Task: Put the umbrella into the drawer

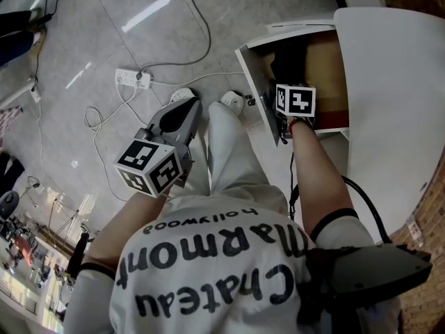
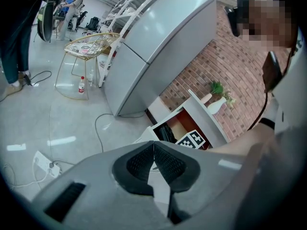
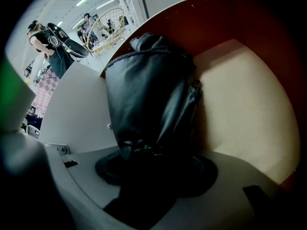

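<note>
Grey tiled floor fills the left of the head view, crossed by loose cables that lead to a white power strip [image 1: 133, 78]. Left gripper [image 1: 182, 113]: held out over the floor above the person's left leg, well apart from the furniture. Its own view shows the dark ribbed pads [image 2: 139, 164] pressed together with nothing between them. White shoes [image 1: 182, 94] appear just beyond its tip. Drawer [image 1: 256, 82]: pulled out from the white cabinet [image 1: 396, 96] at the right, with a white front panel and a pale wooden floor. Right gripper [image 3: 152, 159]: reaches down into the drawer, its marker cube level with the drawer's rim, its jaws clamped on the near end of the umbrella [image 3: 148, 90]. Umbrella: black, folded and in its sleeve. It is inside the drawer beside the white front panel, and whether it rests on the drawer floor cannot be made out.
</note>
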Demonstrator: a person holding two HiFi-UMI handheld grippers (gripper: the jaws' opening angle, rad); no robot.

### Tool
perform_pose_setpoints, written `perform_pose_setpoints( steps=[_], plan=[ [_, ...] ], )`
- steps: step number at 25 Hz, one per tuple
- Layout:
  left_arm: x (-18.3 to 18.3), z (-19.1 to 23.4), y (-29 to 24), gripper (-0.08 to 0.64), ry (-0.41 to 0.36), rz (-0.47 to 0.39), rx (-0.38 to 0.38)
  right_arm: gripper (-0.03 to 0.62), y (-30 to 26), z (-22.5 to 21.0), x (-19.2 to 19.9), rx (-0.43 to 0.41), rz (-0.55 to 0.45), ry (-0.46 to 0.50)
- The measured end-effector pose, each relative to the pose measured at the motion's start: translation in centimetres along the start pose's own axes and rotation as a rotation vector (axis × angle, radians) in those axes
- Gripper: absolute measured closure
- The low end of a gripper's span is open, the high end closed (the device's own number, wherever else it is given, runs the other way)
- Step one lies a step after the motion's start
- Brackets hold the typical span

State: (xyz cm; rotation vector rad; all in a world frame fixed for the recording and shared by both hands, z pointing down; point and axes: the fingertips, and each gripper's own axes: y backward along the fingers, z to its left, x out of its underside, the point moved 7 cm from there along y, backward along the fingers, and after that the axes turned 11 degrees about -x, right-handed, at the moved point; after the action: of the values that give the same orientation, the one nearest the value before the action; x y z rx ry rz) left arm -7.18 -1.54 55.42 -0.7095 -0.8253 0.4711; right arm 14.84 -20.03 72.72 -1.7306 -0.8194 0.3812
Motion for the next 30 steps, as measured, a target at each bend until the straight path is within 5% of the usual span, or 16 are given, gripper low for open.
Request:
perform_pose_setpoints(
  steps=[30],
  plan=[
    [3.3,-0.4,1.2,0.543,0.089,-0.061,-0.042,0.357,-0.1,-0.3,0.0,-0.038,-0.054,-0.003]
  ],
)
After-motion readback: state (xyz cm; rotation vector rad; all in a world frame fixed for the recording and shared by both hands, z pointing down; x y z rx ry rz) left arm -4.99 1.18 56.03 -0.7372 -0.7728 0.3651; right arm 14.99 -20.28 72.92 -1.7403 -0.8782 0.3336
